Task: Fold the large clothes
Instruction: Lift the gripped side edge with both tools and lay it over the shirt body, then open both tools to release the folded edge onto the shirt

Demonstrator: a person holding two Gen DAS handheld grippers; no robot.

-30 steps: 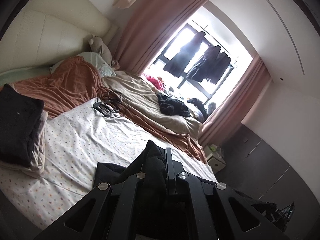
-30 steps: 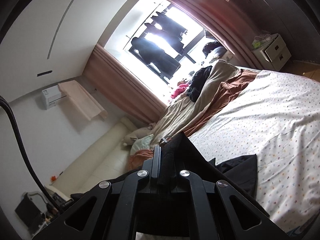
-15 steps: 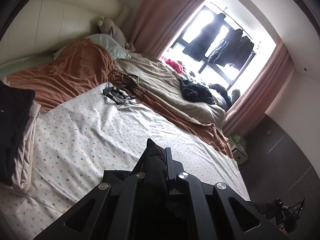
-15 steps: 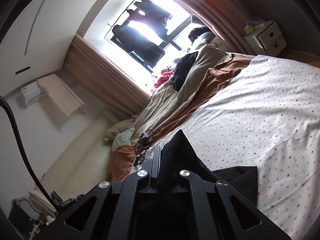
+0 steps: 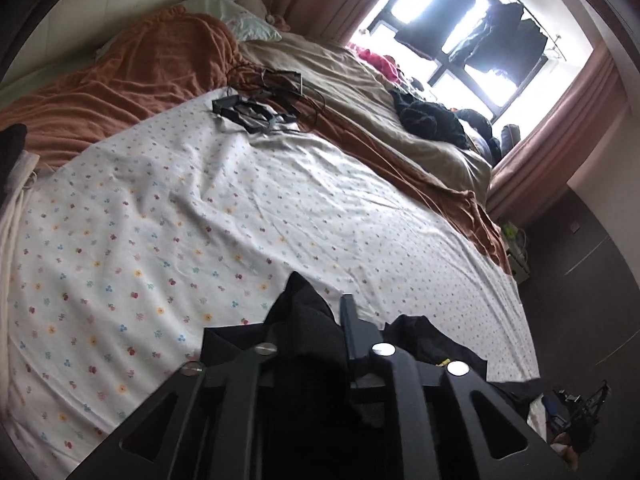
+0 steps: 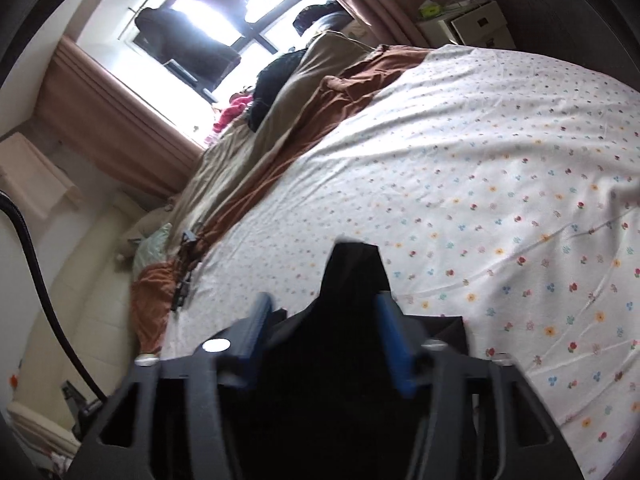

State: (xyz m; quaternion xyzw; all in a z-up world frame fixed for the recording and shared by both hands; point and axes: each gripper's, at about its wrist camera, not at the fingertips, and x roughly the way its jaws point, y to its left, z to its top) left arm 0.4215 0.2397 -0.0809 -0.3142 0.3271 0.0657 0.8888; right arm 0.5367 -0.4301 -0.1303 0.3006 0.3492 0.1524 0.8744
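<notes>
Your right gripper (image 6: 326, 322) has just spread, black garment (image 6: 352, 276) loose between its fingers; your left gripper (image 5: 316, 312) still pinches cloth at 6 o'clock over the bed (image 5: 200, 208).

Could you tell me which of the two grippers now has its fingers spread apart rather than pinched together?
The right gripper: its blue pads stand well apart with the black garment loose between them, whereas the left gripper is pinched shut on that fabric.

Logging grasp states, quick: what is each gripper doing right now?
Left gripper: shut on the black garment.
Right gripper: open, black garment lying loose between its fingers.
</notes>
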